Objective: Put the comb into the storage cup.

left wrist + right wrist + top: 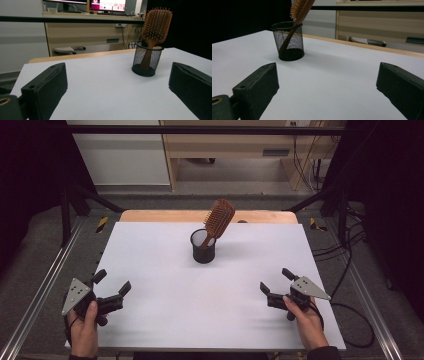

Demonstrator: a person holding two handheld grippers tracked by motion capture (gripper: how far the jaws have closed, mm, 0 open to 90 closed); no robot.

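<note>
A wooden hairbrush [218, 220] is standing handle-down in a black mesh cup [203, 247], its bristled head leaning toward the right over the rim. The cup is sitting on the white counter [165, 305], toward the far middle, well apart from both grippers. In the left gripper view the hairbrush [156, 25] and mesh cup [147, 60] are showing right of centre; in the right gripper view the mesh cup [288, 41] is sitting at the upper left with the brush handle slanting inside it.

The left gripper [112, 282] is resting near the counter's near left corner, its fingers [124, 288] spread wide with nothing between them. The right gripper [276, 281] is sitting near the near right edge, its fingers [265, 289] likewise parted and empty. Bare white counter is lying between each gripper and the cup, so nothing is blocking the way.

Beyond the counter's far wooden edge a pale wooden desk [87, 32] is standing, with monitors [107, 5] glowing on top and cables hanging at its right. Metal frame rails [45, 285] are running along both sides of the counter.
</note>
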